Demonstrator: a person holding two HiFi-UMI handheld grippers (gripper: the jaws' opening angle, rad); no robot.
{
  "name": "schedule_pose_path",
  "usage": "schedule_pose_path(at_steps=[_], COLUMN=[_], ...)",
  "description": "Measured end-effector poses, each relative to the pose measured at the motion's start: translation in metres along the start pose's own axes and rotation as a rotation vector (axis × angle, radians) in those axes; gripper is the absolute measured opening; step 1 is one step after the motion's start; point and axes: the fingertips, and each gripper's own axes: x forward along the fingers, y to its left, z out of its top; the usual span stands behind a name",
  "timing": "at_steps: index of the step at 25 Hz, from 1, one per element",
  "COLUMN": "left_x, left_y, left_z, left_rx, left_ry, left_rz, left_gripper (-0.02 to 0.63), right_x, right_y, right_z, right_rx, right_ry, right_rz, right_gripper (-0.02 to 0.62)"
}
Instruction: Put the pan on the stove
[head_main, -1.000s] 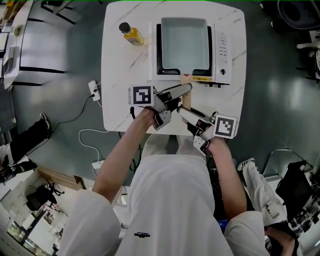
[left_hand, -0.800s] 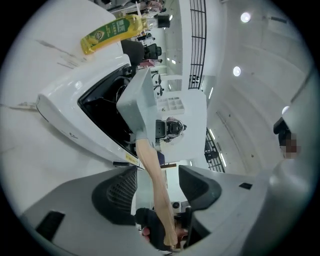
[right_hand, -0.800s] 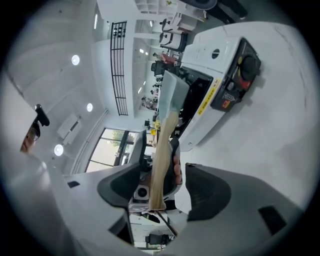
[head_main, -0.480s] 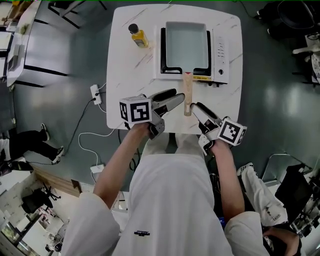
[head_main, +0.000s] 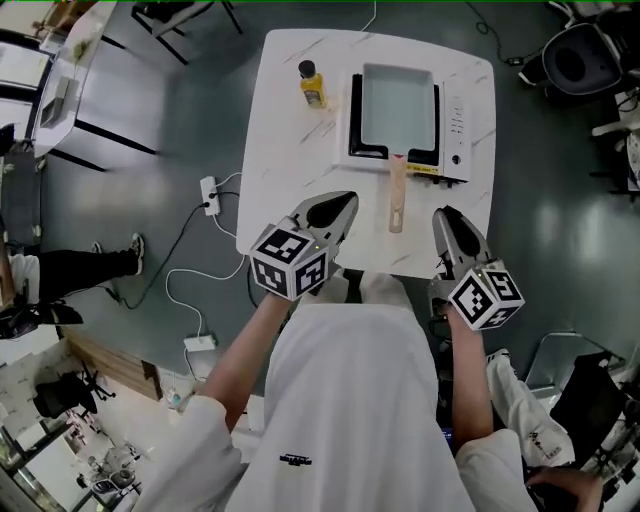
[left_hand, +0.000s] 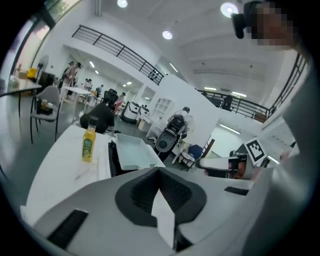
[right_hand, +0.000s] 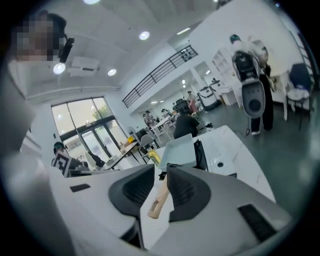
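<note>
Both pulled back from the handle (head_main: 397, 195) of the pan (head_main: 397, 95), which points between them: left gripper (head_main: 347, 202) closed, right gripper (head_main: 443, 215) just narrowing, empty.

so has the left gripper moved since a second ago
Yes. The left gripper has drawn back from the pan handle toward the person, to the table's near edge; its jaws have just closed, empty.

Grey floor (head_main: 560, 200), white table (head_main: 285, 150), seemingly glazed entrance (right_hand: 85, 130).
</note>
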Motion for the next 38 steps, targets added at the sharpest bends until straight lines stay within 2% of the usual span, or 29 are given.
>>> schedule_pose_path(at_steps=[2,4,7,11,16,20,31,38], left_x=[-0.015,-0.031,-0.052,-0.082,-0.098,-0.107,-0.102,-0.103], left_y=[-0.004,-0.007,-0.014,-0.021,-0.026,-0.031,-0.037,-0.041], left_z=[0.012,0.027,0.042,0.056,0.065,0.071,0.076,0.082], left_rx=[0.057,0.09,0.099,0.138,0.147,0.138,0.143,0.153], left_ry=[-0.036,-0.079,-0.124,-0.178,-0.241,-0.273,-0.279,-0.288], left_rz=[0.026,0.05,0.076,0.142,0.166,0.193,0.202,0.199], left_gripper=[0.0,0.0,0.0,0.0,0.0,0.0,0.0,0.0], right_x=[-0.006,-0.011,-0.021,-0.034,-0.05,-0.065,-0.067,-0.073], right_y=[0.015,0.03,0.048,0.063,0.062,0.063,0.074,0.073], right_z=[0.015,0.03,0.048,0.064,0.076,0.079,0.077,0.078], right_rx=[-0.106,-0.205,-0.349,-0.445,-0.455,-0.415,-0.431,-0.438], right_ry=[-0.025,-0.057,-0.097,-0.147,-0.226,-0.272,-0.242,-0.23], right_rz=[-0.008,-0.009,-0.019,-0.049,-0.089,-0.101,-0.074,-0.086], right_gripper=[0.074,0.009,0.005,0.005,0.005,0.003,0.003,0.003])
